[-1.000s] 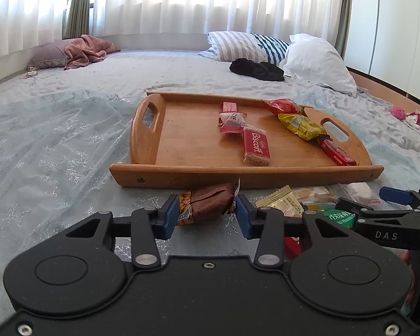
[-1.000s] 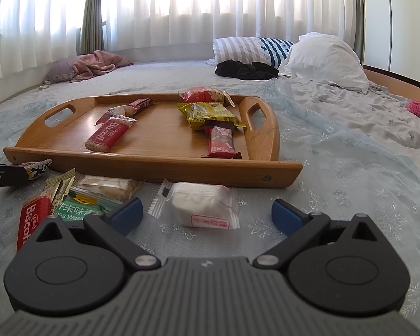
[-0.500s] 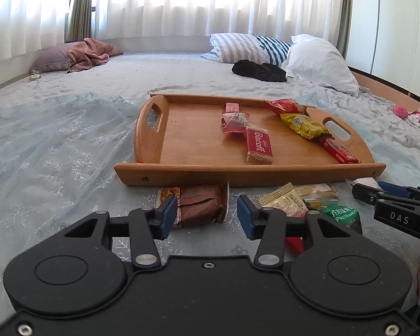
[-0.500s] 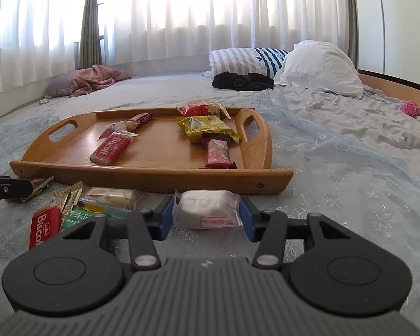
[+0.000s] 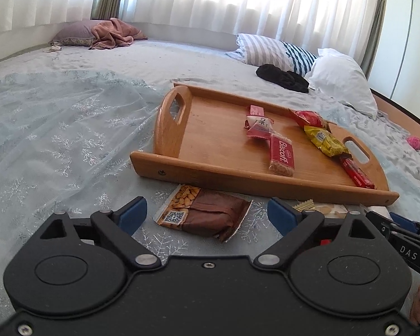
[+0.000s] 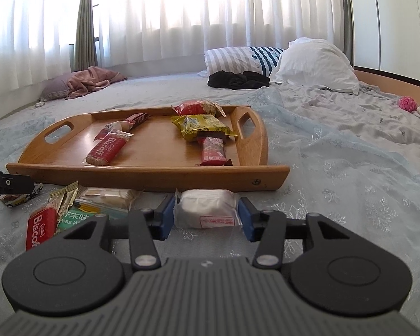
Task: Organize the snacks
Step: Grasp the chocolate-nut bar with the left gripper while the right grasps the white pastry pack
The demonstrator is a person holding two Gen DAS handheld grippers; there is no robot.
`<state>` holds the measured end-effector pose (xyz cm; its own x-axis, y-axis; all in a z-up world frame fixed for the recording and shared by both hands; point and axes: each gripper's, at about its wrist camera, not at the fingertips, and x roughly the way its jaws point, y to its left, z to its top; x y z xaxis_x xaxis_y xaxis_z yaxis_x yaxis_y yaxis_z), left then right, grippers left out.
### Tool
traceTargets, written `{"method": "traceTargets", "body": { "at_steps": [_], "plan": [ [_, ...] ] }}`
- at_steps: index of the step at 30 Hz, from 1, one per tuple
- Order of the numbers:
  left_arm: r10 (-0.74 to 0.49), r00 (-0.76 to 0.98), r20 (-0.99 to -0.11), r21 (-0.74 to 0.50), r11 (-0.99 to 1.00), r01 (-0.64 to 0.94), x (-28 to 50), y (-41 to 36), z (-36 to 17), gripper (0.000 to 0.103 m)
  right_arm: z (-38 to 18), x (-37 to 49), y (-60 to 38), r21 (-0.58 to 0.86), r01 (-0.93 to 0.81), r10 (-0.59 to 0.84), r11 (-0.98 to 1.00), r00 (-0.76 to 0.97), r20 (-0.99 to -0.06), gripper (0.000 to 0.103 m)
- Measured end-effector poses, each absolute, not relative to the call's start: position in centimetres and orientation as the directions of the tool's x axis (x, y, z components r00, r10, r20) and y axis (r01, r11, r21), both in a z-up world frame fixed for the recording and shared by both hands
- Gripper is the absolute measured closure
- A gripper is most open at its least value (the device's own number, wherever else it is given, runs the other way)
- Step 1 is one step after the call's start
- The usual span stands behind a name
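From the left wrist camera, the left tongs (image 5: 204,214) stand spread wide, their blue pads on either side of a brown almond snack packet (image 5: 207,215) without touching it; the packet lies flat on the pale blue bedspread (image 5: 70,145), just in front of the near rail of the wooden tray (image 5: 263,180). On the tray this view shows a red Biscoff bar (image 5: 282,155), a pink-and-white wrapper (image 5: 259,127) behind it, a red pouch (image 5: 308,117), a yellow packet (image 5: 326,140) and a slim red bar (image 5: 357,175) near the right handle. At the far right edge the black arm of the right tongs (image 5: 403,225) pokes in, but their grip is hidden here. The right wrist camera settles that: the right tongs (image 6: 207,214) are clenched on a white wrapped snack (image 6: 207,208), both blue pads pressed against its ends, the snack low over the bedspread just before the tray's front rail. Only this view shows the loose heap on the bed to the left: another Biscoff pack (image 6: 40,229), a green packet (image 6: 75,217), a clear-wrapped biscuit (image 6: 106,196) and gold sachets (image 6: 64,194). Far back sit a striped pillow (image 6: 238,56), a white pillow (image 6: 313,64) and a black garment (image 6: 238,79).
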<state>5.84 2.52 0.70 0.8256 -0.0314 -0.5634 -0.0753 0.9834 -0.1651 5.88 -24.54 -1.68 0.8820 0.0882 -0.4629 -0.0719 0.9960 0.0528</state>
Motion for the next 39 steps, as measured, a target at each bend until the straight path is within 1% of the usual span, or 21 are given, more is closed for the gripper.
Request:
{"method": "traceTargets", "body": {
  "at_steps": [3,5,6,7,8,10,12,16,19,27,30,32,33,35,38,39],
  "plan": [
    [-0.035,0.814,-0.579,-0.158,0.985,-0.070,6.3,2.6,0.5,0.012,-1.7,5.9,-24.5,0.046,-0.072,0.085,0.996,0.883,-0.462,0.050],
    [-0.058,0.797,-0.602,-0.177,0.982,-0.062,6.6,2.9,0.2,0.018,-1.8,5.8,-24.4,0.040,-0.073,0.083,0.997,0.883,-0.462,0.050],
    [-0.053,0.801,-0.596,-0.170,0.983,-0.061,6.5,2.8,0.2,0.025,-1.8,5.8,-24.3,0.038,-0.073,0.082,0.997,0.883,-0.461,0.050],
    [-0.051,0.804,-0.592,-0.161,0.985,-0.056,6.4,2.8,0.2,0.036,-1.9,5.8,-24.3,0.037,-0.073,0.082,0.997,0.883,-0.461,0.050],
    [-0.056,0.806,-0.589,-0.158,0.986,-0.048,6.3,2.7,0.2,0.036,-1.9,5.8,-24.3,0.038,-0.073,0.082,0.997,0.883,-0.462,0.050],
    [-0.065,0.809,-0.585,-0.171,0.984,-0.044,6.1,2.7,0.3,0.045,-1.9,5.8,-24.3,0.037,-0.073,0.082,0.997,0.883,-0.462,0.050],
    [-0.073,0.809,-0.583,-0.184,0.982,-0.044,5.9,2.8,0.4,0.049,-1.9,5.8,-24.3,0.036,-0.073,0.081,0.997,0.884,-0.461,0.050],
    [-0.073,0.810,-0.581,-0.180,0.983,-0.040,5.6,2.6,0.6,0.056,-1.9,5.8,-24.2,0.029,-0.073,0.078,0.997,0.884,-0.461,0.050],
    [-0.073,0.814,-0.576,-0.160,0.987,-0.025,5.1,2.1,0.8,0.057,-1.9,5.7,-24.2,0.035,-0.068,0.076,0.997,0.887,-0.455,0.051],
    [-0.073,0.838,-0.541,-0.108,0.994,0.017,3.6,1.0,2.0,0.059,-0.9,4.3,-23.9,-0.013,-0.025,0.018,1.000,0.928,-0.371,0.052],
    [-0.066,0.854,-0.516,-0.087,0.996,0.024,3.3,0.7,3.0,0.063,-0.3,3.9,-24.1,-0.007,-0.027,0.023,1.000,0.934,-0.356,0.052],
    [-0.073,0.861,-0.503,-0.092,0.995,0.031,3.3,0.8,3.7,0.097,0.2,3.8,-24.1,0.001,-0.032,0.030,0.999,0.936,-0.350,0.052],
    [-0.065,0.862,-0.503,-0.091,0.996,0.022,3.4,0.9,4.0,0.099,0.4,3.9,-24.1,0.003,-0.034,0.032,0.999,0.938,-0.346,0.052],
    [-0.075,0.863,-0.499,-0.102,0.994,0.027,3.8,1.1,4.4,0.098,0.8,4.0,-24.0,0.003,-0.039,0.038,0.999,0.941,-0.336,0.052],
    [-0.076,0.849,-0.523,-0.110,0.994,0.021,4.3,1.2,4.2,0.098,1.4,4.1,-23.9,0.011,-0.047,0.048,0.999,0.944,-0.326,0.052],
    [-0.082,0.846,-0.526,-0.113,0.993,0.026,4.2,1.2,4.1,0.096,1.5,4.1,-23.8,0.014,-0.050,0.052,0.999,0.945,-0.324,0.052]
  ]
}}
